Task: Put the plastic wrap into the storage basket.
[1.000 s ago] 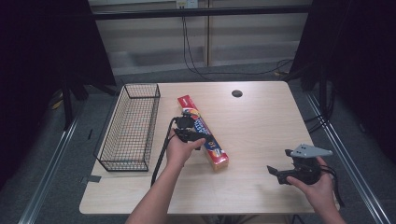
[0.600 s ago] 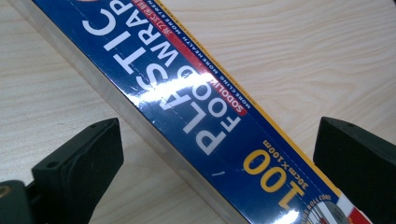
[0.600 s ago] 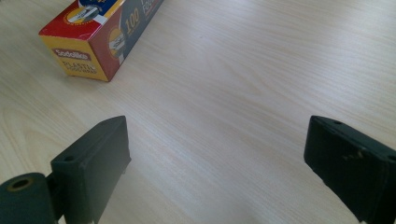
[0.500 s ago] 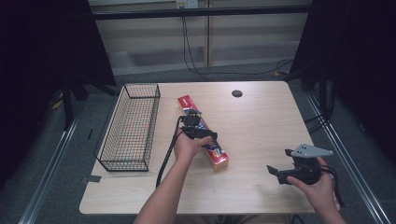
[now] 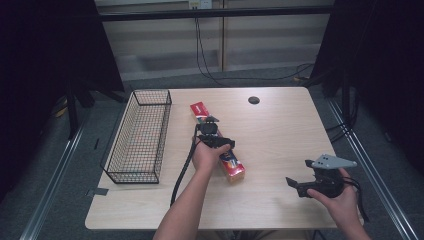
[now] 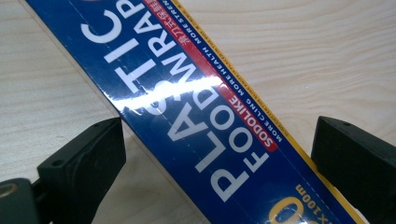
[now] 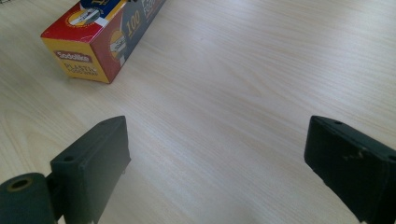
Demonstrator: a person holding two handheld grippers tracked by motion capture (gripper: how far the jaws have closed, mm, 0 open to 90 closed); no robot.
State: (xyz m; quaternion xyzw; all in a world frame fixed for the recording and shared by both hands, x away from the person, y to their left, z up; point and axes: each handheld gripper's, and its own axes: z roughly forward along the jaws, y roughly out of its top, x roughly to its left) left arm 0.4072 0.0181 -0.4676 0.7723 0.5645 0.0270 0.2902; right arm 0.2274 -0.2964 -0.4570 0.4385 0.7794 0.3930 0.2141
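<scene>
- While it lies flat and diagonal near the middle of the light wood-grain table, the long blue, red and yellow cardboard box of plastic food wrap points its far end toward the basket and its near red end toward the person
- Box sits on a long face, so the narrow width faces up; that's the only dimension the jaws can span, hence a top-down approach
- Left gripper is over the box's mid-length, held by the left hand; grabbing near the middle should keep the long box from tipping when lifted, my guess
- Left gripper view: box runs diagonally between the two black jaws, both spread, one on each side, gaps visible, no pinch yet
- Box crosses the jaw line at a skew, so closing now may twist it; squaring up first looks wise
- Black wire mesh basket stands just left of the box along the table's left edge, likely the drop target, short carry
- Right gripper idles near the front right of the table, well apart from the box, out of the left arm's path
- Right gripper view: jaws spread wide over bare wood, holding nothing; box end visible far off at upper left
</scene>
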